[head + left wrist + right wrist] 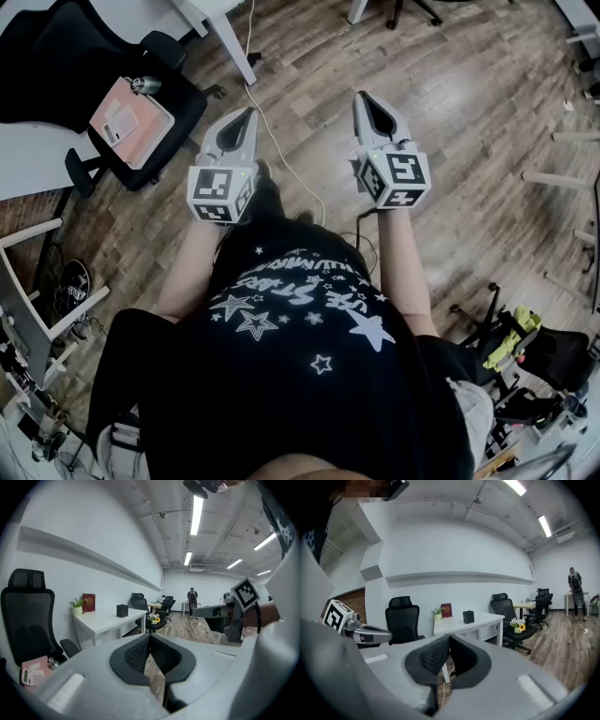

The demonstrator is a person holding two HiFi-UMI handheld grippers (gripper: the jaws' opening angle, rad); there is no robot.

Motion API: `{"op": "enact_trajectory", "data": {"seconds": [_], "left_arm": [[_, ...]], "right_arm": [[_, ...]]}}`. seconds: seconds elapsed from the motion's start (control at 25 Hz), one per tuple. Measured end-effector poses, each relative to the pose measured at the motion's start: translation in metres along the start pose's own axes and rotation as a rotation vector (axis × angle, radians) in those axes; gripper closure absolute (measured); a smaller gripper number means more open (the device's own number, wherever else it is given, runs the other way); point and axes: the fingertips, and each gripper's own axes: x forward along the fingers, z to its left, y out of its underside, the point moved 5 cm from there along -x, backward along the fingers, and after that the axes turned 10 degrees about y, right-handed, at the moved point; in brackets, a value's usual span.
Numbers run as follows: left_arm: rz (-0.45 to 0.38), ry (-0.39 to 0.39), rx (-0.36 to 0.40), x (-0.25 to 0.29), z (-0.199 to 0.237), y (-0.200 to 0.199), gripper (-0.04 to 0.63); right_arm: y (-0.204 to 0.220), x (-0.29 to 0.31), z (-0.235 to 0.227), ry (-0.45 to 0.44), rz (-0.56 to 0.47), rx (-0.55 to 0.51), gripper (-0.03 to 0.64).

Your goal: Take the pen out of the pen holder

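While pen holder stands far off at centre of right gripper view, small black box on white desk, pen itself too small for me to make out. Red book and potted plant left of holder on same desk. Right gripper closed, empty, upper centre of head view above wood floor. Left gripper beside it, jaws likewise together, nothing between.

Black office chair bearing a pink box, wooden floor, white desk with red book and potted plant
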Motion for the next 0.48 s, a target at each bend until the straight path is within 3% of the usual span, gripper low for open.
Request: {"op": "enact_trajectory", "data": {"seconds": [0.16, 0.48], "left_arm": [[-0.002, -0.009, -0.006, -0.009, -0.005, -0.003, 0.584], [0.014, 0.014, -0.026, -0.011, -0.017, -0.002, 0.584]], "right_arm": [[-0.004, -0.011, 0.006, 0.009, -0.007, -0.057, 0.612], [-0.002, -0.033, 0.002, 0.036, -0.009, -0.037, 0.612]]}}
